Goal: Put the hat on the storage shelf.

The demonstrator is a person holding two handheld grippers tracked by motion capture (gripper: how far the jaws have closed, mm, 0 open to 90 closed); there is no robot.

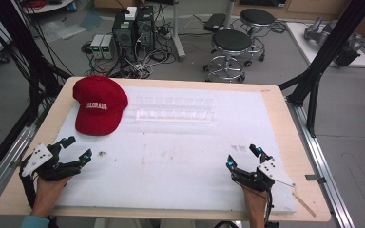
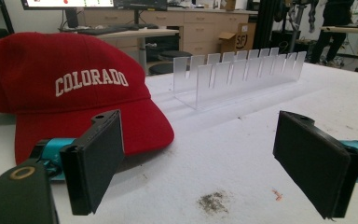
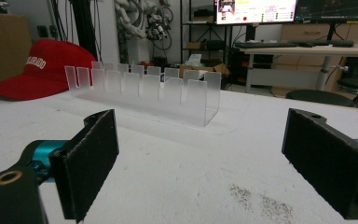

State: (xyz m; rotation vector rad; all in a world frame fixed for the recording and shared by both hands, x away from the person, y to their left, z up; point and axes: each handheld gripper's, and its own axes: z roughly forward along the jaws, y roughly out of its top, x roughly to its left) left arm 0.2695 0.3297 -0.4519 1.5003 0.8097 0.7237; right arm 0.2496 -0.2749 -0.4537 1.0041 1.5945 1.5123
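Left gripper (image 1: pixel 77 149): jaws stand wide apart, nothing between them. In the left gripper view the two black pads (image 2: pixel 95 163) frame bare table surface, with a small patch of dark grit (image 2: pixel 214 202) on the sheet between them. The gripper rests low at the near-left corner of the table, held by the person's left hand (image 1: pixel 47 187).

Right gripper (image 1: pixel 242 156): jaws also spread apart and empty. In the right gripper view the black pads (image 3: pixel 88 163) frame bare sheet, with a dark speckled smear (image 3: pixel 261 203) near the right jaw. The gripper sits at the near-right of the table, held by the person's right hand (image 1: pixel 255 202).

Red baseball cap (image 1: pixel 98 105), lettered "COLORADO": lies on the table at about 1 o'clock from the left gripper, near it but not touching. In the left gripper view its brim (image 2: pixel 140 130) lies just beyond the left jaw. From the right gripper it lies at 10 o'clock, well apart.

Clear acrylic slotted rack (image 1: pixel 175 109): stands upright just beside the cap, at the cap's 3 o'clock, running across the far middle of the table. It lies at 11 o'clock from the right gripper and 2 o'clock from the left gripper. Its slots appear empty.

Table (image 1: pixel 292 156): wooden top covered by a white sheet (image 1: pixel 180 161), lightly stained.
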